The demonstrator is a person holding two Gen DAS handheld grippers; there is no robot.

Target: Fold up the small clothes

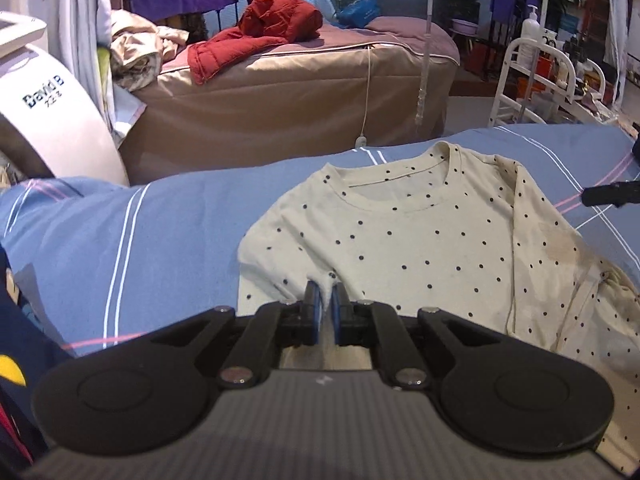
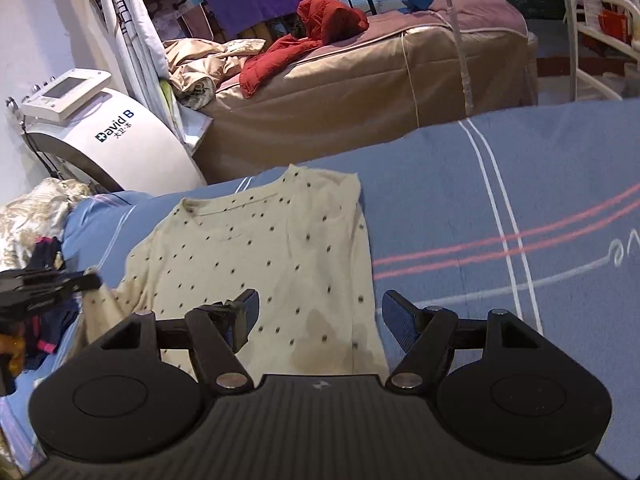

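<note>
Left gripper (image 1: 326,304) clamped on a pinch of the dotted shirt (image 1: 420,240) w/ 2 pads, prob. to lift for a fold. Right gripper (image 2: 318,316) gapes wide, empty, shirt under it on blue bedsheet (image 2: 520,200).

1. The shirt (image 1: 420,240) is soft cream cloth with small dark dots and some brownish stains.
2. The bedsheet (image 2: 500,200) is smooth blue cloth with white and pink lines.
3. The left gripper (image 1: 326,306) is matt black plastic with shiny metal pins.
4. The red jacket (image 1: 256,36) looks puffy.
</note>
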